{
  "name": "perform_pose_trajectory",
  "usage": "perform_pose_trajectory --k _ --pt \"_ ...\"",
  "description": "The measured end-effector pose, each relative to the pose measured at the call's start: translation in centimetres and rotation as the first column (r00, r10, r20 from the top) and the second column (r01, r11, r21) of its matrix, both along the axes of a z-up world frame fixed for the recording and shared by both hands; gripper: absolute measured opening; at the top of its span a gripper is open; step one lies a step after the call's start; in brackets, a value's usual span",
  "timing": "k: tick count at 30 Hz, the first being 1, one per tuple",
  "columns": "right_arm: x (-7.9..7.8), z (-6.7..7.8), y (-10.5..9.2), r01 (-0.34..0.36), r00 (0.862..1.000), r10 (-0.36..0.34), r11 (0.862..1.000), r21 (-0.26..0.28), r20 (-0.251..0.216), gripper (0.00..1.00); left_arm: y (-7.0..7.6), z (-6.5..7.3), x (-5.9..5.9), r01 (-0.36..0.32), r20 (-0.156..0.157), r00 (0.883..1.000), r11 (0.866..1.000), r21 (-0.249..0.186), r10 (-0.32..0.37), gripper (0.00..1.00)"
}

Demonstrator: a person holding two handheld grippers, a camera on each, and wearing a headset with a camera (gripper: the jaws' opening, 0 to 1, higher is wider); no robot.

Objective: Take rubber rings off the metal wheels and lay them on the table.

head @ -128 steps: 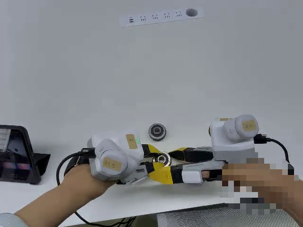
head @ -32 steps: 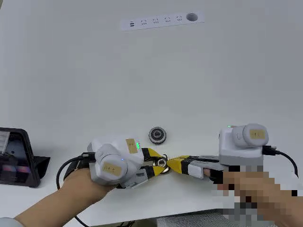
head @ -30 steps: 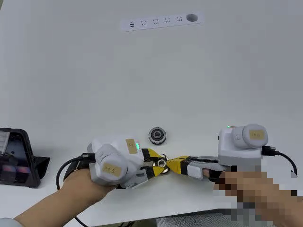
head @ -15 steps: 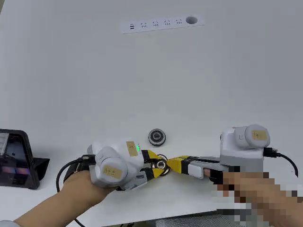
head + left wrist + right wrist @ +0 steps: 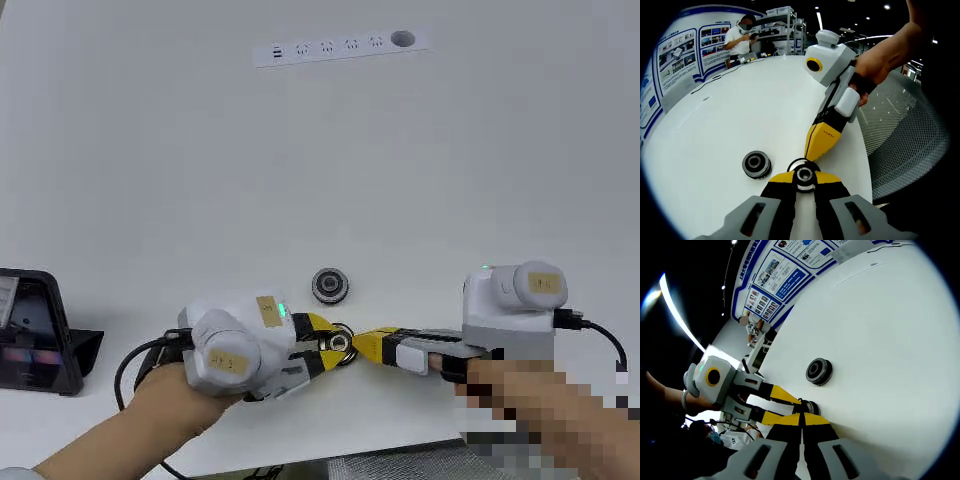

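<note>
Looping silver wheel (image 5: pixel 805 176): thin black ring (image 5: pixel 792 164).

left gripper (image 5: pixel 333 343) and right gripper (image 5: pixel 801 416) yellow-tipped — wheel (image 5: pixel 804 176) silver, ring (image 5: pixel 791 164) black.

A long white power strip (image 5: pixel 340 46) lies far at the back, and a dark tablet (image 5: pixel 35 330) stands at the left.

The right tool (image 5: pixel 801 418) has its yellow jaws together, tips at a metal wheel (image 5: pixel 812 408) gripped by the left tool (image 5: pixel 801 406) (entering from the left). A second wheel (image 5: pixel 819 371) lies nearby on the desk (image 5: pixel 880 330).
</note>
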State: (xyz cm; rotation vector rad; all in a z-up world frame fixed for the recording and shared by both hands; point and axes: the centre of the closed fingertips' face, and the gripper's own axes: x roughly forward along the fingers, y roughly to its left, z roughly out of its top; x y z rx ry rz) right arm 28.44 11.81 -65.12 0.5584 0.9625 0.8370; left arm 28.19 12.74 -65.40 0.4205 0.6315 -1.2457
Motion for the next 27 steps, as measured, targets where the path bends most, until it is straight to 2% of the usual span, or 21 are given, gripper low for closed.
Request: perform_pose_trajectory --k 6,12,17,27 --pt "-0.1 -0.1 0.0 0.004 1.0 -0.004 1.0 0.0 -0.005 0.02 0.2 0.5 -0.1 -0.001 0.011 1.0 1.0 -0.015 0.002 0.17" --pt "-0.2 -0.1 0.0 0.005 1.0 -0.005 1.0 0.002 -0.007 0.02 0.4 0.9 0.2 -0.01 0.038 0.999 1.0 -0.017 0.011 0.24" --pt "-0.2 0.1 0.1 0.005 1.0 -0.005 1.0 0.009 -0.005 0.02 0.6 0.7 0.1 -0.016 0.036 0.999 1.0 -0.011 0.016 0.27" --pt "-0.2 1.2 0.4 0.004 1.0 -0.004 1.0 0.029 0.006 0.02 1.5 0.3 0.0 -0.046 0.036 0.998 0.999 -0.007 0.046 0.43"
